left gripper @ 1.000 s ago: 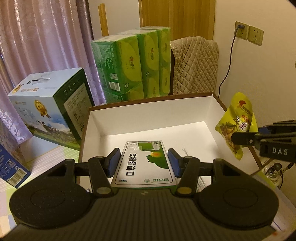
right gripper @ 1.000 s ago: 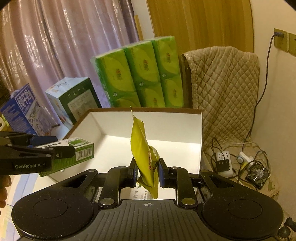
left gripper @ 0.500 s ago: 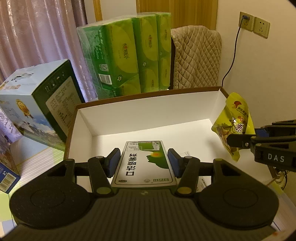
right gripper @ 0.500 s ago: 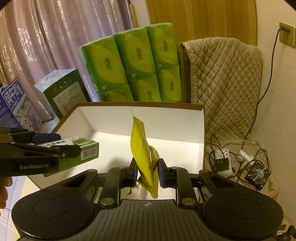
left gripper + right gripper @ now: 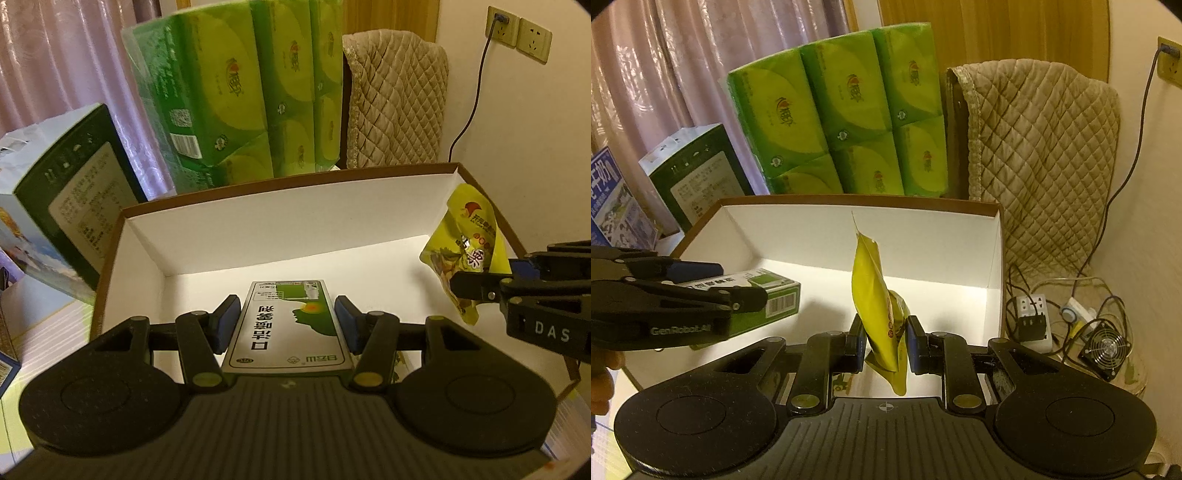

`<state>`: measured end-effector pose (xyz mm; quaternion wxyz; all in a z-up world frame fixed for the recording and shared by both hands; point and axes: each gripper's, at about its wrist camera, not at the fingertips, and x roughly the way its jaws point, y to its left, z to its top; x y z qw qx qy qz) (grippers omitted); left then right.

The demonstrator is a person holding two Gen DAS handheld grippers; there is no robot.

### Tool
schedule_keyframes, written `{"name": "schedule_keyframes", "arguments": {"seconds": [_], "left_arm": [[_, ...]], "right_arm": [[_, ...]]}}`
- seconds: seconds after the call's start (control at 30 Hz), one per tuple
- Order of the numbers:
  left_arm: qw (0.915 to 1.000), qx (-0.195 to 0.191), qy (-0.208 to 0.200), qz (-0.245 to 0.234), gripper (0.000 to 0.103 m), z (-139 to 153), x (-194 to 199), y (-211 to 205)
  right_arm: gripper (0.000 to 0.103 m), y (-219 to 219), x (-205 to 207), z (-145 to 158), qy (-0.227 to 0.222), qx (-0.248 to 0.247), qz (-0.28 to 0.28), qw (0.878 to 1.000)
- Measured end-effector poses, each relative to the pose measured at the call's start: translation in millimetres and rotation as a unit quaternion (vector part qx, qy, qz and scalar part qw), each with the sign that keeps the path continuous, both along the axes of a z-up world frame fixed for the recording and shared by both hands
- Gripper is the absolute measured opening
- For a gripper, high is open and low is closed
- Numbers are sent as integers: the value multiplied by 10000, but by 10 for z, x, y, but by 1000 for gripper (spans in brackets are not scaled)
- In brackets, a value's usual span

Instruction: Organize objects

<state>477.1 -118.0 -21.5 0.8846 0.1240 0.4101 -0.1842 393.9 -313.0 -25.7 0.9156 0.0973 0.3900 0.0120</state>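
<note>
Jaws on both tools are gripping something over the open white box. On the left gripper they are pressing the two long sides of a green-and-white carton, which is lying flat, printed face up, above the near part of the box floor; the right wrist view is showing the same carton hanging clear of the floor. On the right gripper the jaws are pinching a yellow snack pouch low down, so that its sealed top is standing upright above them, over the right half of the box.

Judging by their looks, the two things are going to handle very differently. The carton is looking stiff and light, with flat parallel sides that are giving the pads a sure hold; squeezing harder is probably risking a dented panel, nothing worse. The pouch is looking soft, glossy and partly air-filled, so it is likely crumpling under the pinch and could be slipping or swinging if it is tilted. Taking it near the flat seam, or across the filled belly as now, is seeming the safest. Both are appearing ready for lowering and setting down inside the box, well apart.
</note>
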Motion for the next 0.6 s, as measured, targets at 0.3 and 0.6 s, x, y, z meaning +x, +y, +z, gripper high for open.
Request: {"name": "schedule_keyframes", "arguments": {"seconds": [0.3, 0.6], "left_arm": [[9999, 43, 147, 61, 52, -165, 141, -66], [9998, 98, 22, 153, 70, -193, 144, -36]], "right_arm": [[19, -70, 117, -48, 49, -37, -77, 10000], [19, -82, 213, -49, 24, -82, -87, 9999]]}}
